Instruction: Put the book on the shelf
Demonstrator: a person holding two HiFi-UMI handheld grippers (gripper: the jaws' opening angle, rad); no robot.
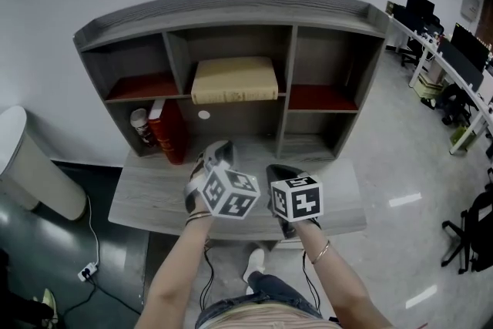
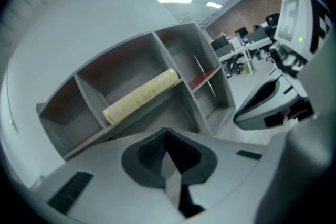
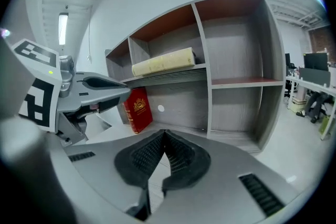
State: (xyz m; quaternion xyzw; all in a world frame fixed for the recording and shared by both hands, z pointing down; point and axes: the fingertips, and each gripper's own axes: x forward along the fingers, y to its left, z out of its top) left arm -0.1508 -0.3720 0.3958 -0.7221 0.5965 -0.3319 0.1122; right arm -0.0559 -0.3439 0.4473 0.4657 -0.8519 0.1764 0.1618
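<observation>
Head view: grey shelf unit (image 1: 231, 8) stands at the back of the grey table (image 1: 154, 196), against a white wall. Three columns, each split by a shelf board.

Cream book (image 1: 234, 79) lies flat on the middle column's upper shelf, spine outward, and fills most of that compartment's width. Nothing touches it; both tools are well apart from it, out over the table's front half.

Red book (image 1: 169, 131) is in the lower left compartment, upright but tilted, with its bottom edge coming forward onto the table. Just beside it, on its left, is a small dark bottle-like item (image 1: 141, 125) with a pale top; I cannot tell what it is. The red boards of the upper left and upper right compartments carry nothing visible.

Left claw (image 1: 219, 147) – closed. In the left gripper view the two pads meet at their tips with nothing between them (image 2: 167, 134). It points up toward the shelf unit, and the cream book shows there as a pale bar on its shelf.

Right claw (image 1: 282, 170) – closed too. The ribbed pads meet at the tip in the right gripper view (image 3: 164, 134), with only table surface behind the gap lower down. It is held just beside the left one, at about the same height.

Surroundings: pale rounded bin (image 1: 31, 166) at the left, power strip (image 1: 87, 271) on the dark floor, office desks with monitors (image 1: 454, 50) at the far right.
</observation>
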